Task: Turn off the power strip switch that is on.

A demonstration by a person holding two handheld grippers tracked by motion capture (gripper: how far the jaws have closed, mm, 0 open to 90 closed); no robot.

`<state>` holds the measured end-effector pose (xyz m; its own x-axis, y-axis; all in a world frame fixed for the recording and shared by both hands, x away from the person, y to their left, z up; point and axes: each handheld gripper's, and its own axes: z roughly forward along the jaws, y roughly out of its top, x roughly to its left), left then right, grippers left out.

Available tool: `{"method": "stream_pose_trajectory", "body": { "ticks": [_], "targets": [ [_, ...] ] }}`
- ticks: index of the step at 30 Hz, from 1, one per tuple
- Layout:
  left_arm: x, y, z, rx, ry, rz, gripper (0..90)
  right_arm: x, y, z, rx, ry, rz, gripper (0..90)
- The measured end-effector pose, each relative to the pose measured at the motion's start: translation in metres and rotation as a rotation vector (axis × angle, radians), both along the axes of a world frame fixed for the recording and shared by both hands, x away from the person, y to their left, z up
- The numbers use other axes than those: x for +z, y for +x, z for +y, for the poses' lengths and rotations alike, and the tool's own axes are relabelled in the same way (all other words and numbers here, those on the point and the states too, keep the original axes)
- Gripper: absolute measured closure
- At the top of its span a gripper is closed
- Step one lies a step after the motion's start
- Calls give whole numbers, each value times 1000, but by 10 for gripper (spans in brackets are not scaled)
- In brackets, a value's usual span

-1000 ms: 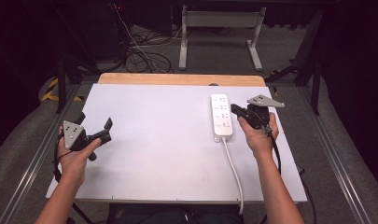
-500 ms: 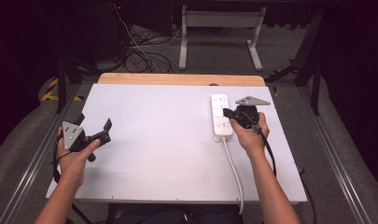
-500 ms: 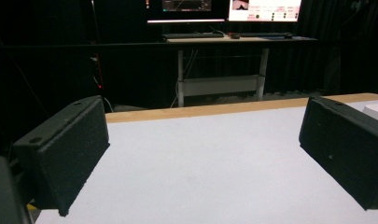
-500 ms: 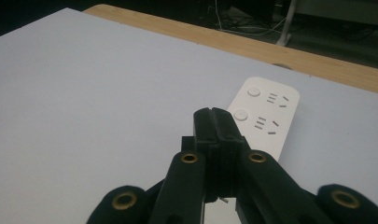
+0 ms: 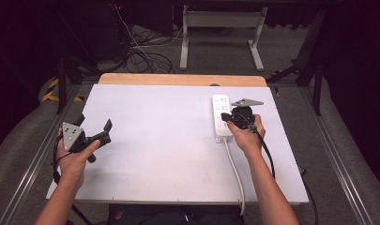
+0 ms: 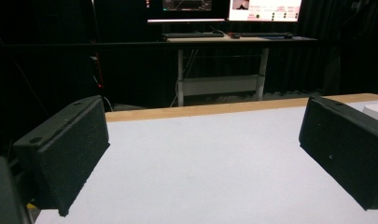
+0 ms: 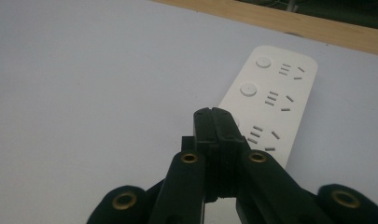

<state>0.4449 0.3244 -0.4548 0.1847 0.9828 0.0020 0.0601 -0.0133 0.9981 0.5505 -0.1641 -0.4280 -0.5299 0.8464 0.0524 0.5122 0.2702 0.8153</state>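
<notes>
Right tongs (image 7: 213, 116) pressed together, empty, over near end of power strip (image 5: 221, 117) by surface's right edge. Left tongs (image 5: 95, 129) spread wide, idle near left edge. Strip likely rigid, light, smooth plastic; grip across narrow sides.

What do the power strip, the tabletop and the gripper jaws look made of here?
Power strip: white plastic with a smooth, slightly glossy moulded shell.
Table: matte white sheet, probably laminate, with a bare wood strip along the far edge.
Left gripper pads: black, grainy, likely rubber or foam.
Right gripper: ridged black plastic, possibly printed.
</notes>
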Motion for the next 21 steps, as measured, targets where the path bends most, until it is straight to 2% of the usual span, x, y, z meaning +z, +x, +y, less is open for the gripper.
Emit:
{"method": "stream_pose_trajectory", "body": {
  "ticks": [9,21],
  "targets": [
    [0,-2,1,2,-2,1,21,-13,4,9,10,-46,34,900],
    [0,-2,1,-1,-3,3,21,-26,10,11,2,-96,72,900]
  ]
}}
